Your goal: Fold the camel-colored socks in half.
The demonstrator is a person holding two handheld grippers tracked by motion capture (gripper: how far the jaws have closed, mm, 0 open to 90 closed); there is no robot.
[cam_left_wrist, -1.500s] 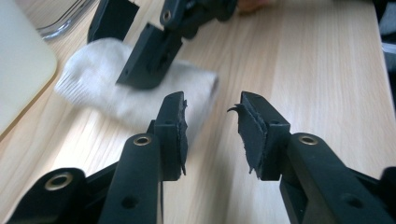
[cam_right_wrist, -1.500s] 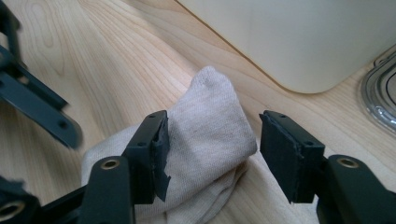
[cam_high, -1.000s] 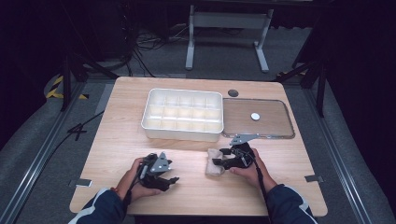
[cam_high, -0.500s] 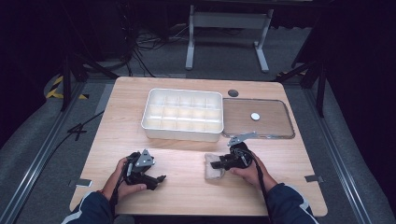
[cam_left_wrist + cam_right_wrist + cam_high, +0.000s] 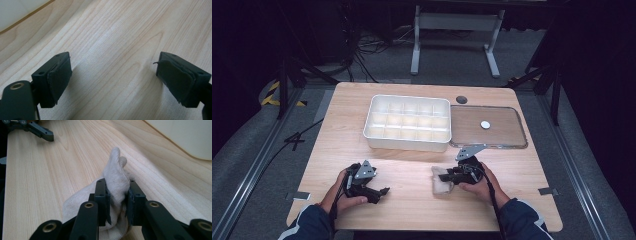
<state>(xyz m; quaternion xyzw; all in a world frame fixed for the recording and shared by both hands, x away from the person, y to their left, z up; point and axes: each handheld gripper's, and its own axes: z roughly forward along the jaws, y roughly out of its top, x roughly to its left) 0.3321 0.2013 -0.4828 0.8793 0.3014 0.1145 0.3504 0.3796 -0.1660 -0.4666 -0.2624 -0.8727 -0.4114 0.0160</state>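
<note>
High view: the right gripper (image 5: 451,176), lower right of centre, pinches one bunched white cloth (image 5: 441,183) that lies on the wooden table (image 5: 412,210). Its jaws have just been closing, and the right gripper view shows a fold of that cloth (image 5: 115,181) squeezed between the two pads and standing up in a ridge, with the rest slumped on the wood. Gathering it this way probably gives a firm hold for a lift or a drag. The left gripper (image 5: 379,192), at lower left, rests well apart from the cloth; its jaws have just been opening and, in the left gripper view, stand spread over bare wood with nothing between them (likely freed so the other hand can work alone). Above centre sits one white divided tray (image 5: 407,142), its compartments empty as far as can be seen, and just to its right one clear lid (image 5: 507,142) lies flat, a small white disc (image 5: 485,124) on it.
</note>
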